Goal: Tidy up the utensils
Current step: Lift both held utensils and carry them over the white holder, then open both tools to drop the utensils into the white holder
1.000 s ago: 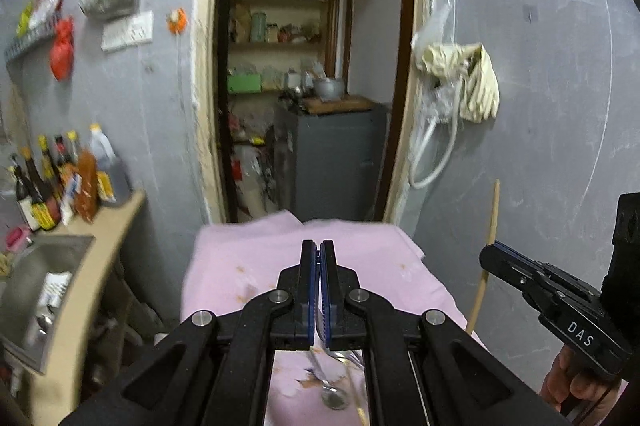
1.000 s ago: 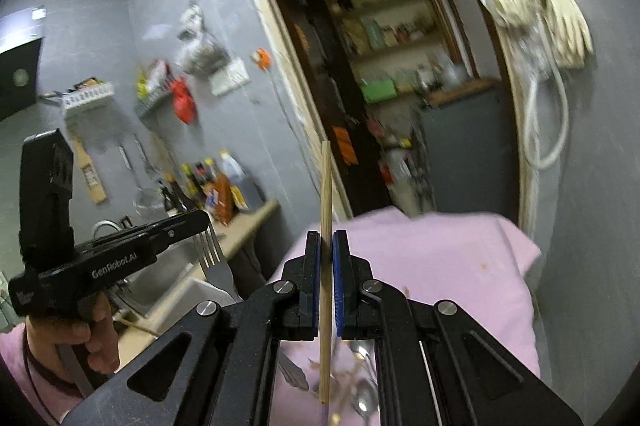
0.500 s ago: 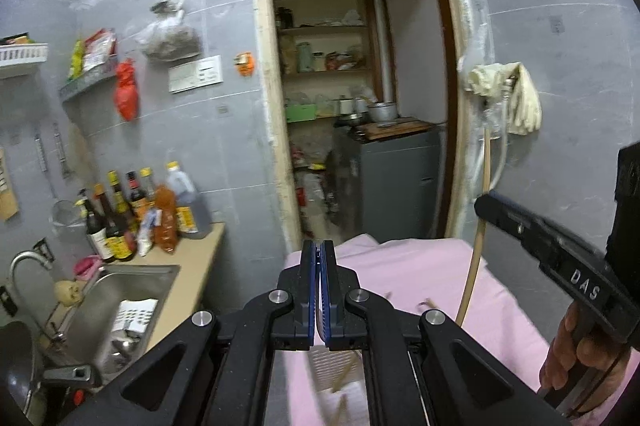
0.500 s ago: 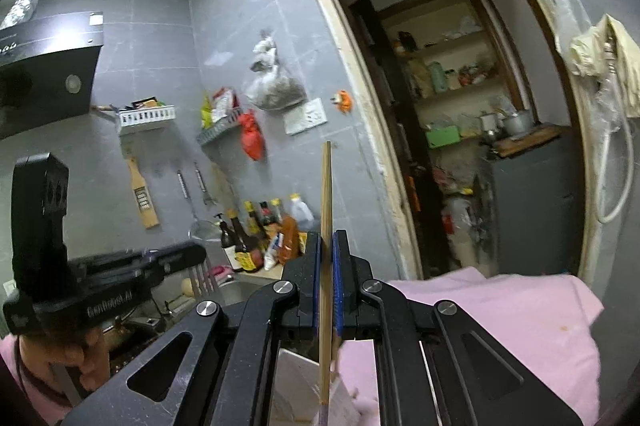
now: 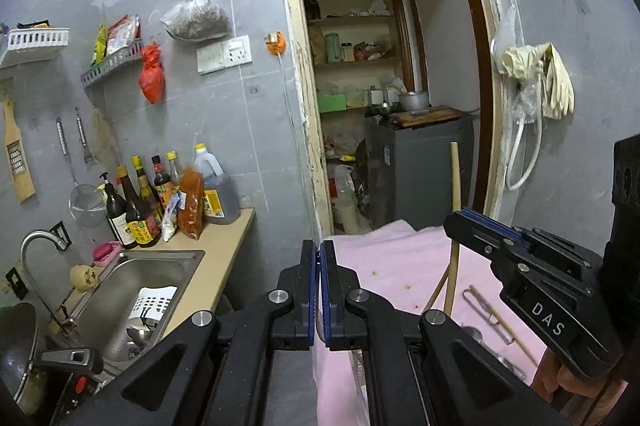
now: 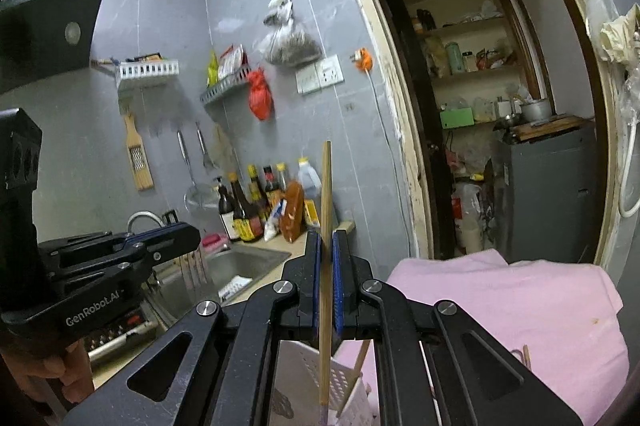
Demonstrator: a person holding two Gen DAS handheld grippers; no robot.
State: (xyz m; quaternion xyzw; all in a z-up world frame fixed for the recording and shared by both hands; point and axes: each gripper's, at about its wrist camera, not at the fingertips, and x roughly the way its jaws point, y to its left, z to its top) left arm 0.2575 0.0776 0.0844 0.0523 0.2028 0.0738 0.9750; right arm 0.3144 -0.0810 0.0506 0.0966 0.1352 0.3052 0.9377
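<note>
Sink (image 5: pixel 132 290): seen at 8 o'clock in the left wrist view, set into the beige counter; a white slotted piece and a ladle-like utensil are lying in the basin.
Bottles (image 5: pixel 160 197): grouped on the counter at 9 o'clock, against the grey tiled wall.
Left gripper (image 5: pixel 319 290): blue pads are pressed together, clenched. In the right wrist view it (image 6: pixel 192 232) is seen at 9 o'clock, with fork tines (image 6: pixel 194 268) hanging below its tip, so a fork is being grasped; the tines are blurred.
Chopstick (image 6: pixel 326 266): held upright and clamped between the blue pads of the right gripper (image 6: pixel 327 278). Its top is projected above the pads; its lower end is reached down at 6 o'clock, over the white basket.
White basket (image 6: pixel 316 374): perforated holder, seen at 6 o'clock below the right gripper, partly hidden by the gripper frame. Another wooden stick is leaned in it. Whether the held chopstick's tip is touching the basket cannot be told.
Pink cloth (image 5: pixel 400 258): spread over the table from 5 to 3 o'clock, with a few brown stains.
Loose utensils (image 5: pixel 490 314): metal pieces and a thin stick are lying on the cloth at 4 o'clock in the left wrist view, near the right gripper's body.
Doorway (image 5: pixel 380 85): opened at 12 o'clock onto a pantry with shelves.
</note>
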